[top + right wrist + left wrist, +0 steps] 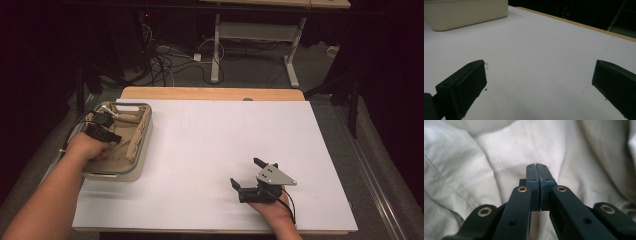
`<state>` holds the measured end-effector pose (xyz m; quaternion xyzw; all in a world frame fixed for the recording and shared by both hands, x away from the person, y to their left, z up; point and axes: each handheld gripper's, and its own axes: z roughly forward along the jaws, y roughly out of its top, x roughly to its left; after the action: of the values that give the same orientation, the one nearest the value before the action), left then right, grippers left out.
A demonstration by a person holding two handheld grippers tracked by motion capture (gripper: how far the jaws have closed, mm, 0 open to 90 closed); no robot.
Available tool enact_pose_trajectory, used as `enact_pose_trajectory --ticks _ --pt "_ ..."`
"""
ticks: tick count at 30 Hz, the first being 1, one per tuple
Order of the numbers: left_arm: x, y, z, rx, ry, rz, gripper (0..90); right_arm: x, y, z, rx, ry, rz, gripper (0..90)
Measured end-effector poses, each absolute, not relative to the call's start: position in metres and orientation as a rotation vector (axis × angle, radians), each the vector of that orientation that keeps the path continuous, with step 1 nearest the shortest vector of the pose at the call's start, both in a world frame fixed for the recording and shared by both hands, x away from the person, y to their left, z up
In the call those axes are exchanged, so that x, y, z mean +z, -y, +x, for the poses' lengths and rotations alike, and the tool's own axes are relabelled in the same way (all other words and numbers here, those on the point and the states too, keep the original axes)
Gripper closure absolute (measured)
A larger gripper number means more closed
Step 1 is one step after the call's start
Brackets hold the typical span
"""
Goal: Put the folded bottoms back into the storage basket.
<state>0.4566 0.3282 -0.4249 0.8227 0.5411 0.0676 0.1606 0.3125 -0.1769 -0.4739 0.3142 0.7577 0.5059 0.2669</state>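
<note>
Reaching down into the bin [141,145], the left gripper [101,122] sits over a pale cloth [131,131]. The bin is a cream box with round corners. It stands on the left side of the white table top [210,145], close to the left edge. Its long side runs from the person toward the far end of the table, so the box points away from the person.

The cloth lies inside the bin. It is soft and full of folds, and part of it is bunched up along the right wall of the box. That bunched part also runs from near to far, the same way as the box.

In the left gripper view, the left gripper [539,166] has its two jaws pressed flat together. No cloth is caught between them. The cloth [474,165] lies just behind the tips, with a long crease that slants down across the left side of the picture.

The right gripper [246,172] rests on the table near the front edge, well apart from the bin. Its jaws stand wide apart and hold nothing. They point to the left and a little away from the person. In the right gripper view, the right gripper [539,82] looks across the bare white table top [544,50], and the bin [466,12] sits far off in the top left corner.
</note>
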Motion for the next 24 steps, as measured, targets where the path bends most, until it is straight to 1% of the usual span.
enact_pose_trajectory --ticks 6,10,12,15,18,20,22,24 --pt "-0.442 -0.330 0.458 0.156 -1.557 2.383 85.8 -0.473 0.171 0.315 1.330 -2.067 0.844 0.2" --pt "-0.441 -0.332 0.461 0.125 -1.575 2.369 85.8 -0.468 0.168 0.310 1.289 -2.077 0.813 0.2" --pt "-0.438 -0.331 0.461 0.121 -1.581 2.387 83.5 -0.468 0.171 0.304 1.311 -2.060 0.820 0.2" --pt "-0.431 -0.328 0.461 0.122 -1.586 2.419 73.8 -0.471 0.176 0.298 1.345 -2.038 0.834 0.2" --pt "-0.425 -0.325 0.460 0.124 -1.606 2.437 58.1 -0.469 0.179 0.296 1.356 -2.027 0.830 0.2" --pt "-0.420 -0.321 0.459 0.125 -1.608 2.466 50.3 -0.469 0.181 0.295 1.372 -2.019 0.837 0.2" --pt "-0.414 -0.317 0.457 0.128 -1.592 2.498 44.6 -0.468 0.183 0.293 1.377 -2.023 0.826 0.2" --pt "-0.409 -0.312 0.454 0.116 -1.532 2.531 38.6 -0.468 0.186 0.292 1.385 -2.023 0.819 0.2"
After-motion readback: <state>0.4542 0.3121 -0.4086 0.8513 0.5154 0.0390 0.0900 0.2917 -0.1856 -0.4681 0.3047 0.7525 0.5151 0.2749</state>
